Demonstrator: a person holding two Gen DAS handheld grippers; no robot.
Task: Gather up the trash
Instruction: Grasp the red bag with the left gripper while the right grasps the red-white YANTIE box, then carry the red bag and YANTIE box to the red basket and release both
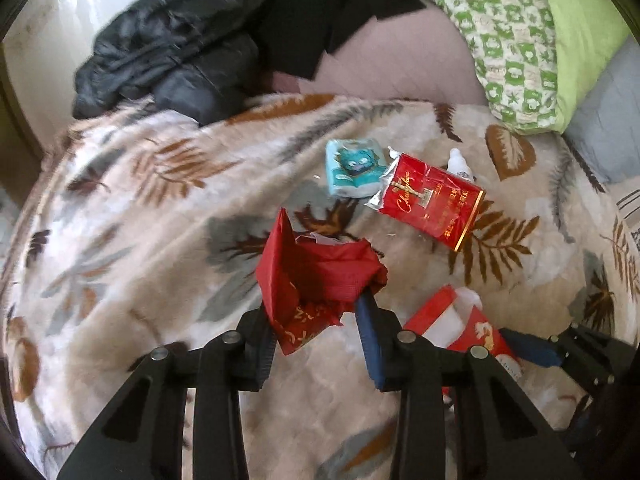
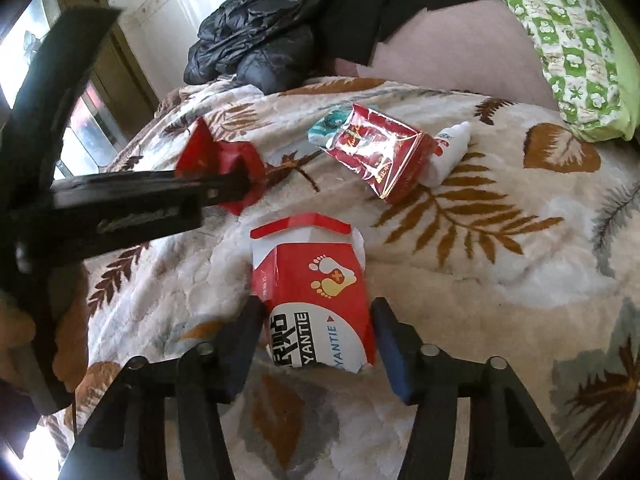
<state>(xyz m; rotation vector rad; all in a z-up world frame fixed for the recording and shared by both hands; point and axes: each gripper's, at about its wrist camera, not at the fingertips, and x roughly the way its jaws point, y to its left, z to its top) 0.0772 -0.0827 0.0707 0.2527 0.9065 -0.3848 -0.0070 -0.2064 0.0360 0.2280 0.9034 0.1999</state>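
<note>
A crumpled red paper packet (image 1: 316,272) sits between the fingers of my left gripper (image 1: 316,308), and both pads press on it just above the leaf-print blanket (image 1: 160,240). In the right wrist view that packet (image 2: 224,156) shows at the tip of the left gripper's black fingers (image 2: 236,186). My right gripper (image 2: 318,312) is shut on a torn red and white box (image 2: 316,280) printed with feet, which rests on the blanket. A red cigarette pack (image 1: 432,200) with foil lies farther off beside a teal tissue pack (image 1: 352,168) and a small white bottle (image 2: 448,152).
A dark puffy jacket (image 1: 172,60) and black cloth lie at the far side of the bed. A green patterned pillow (image 1: 516,52) is at the far right. A window and wall (image 2: 80,120) stand to the left of the bed.
</note>
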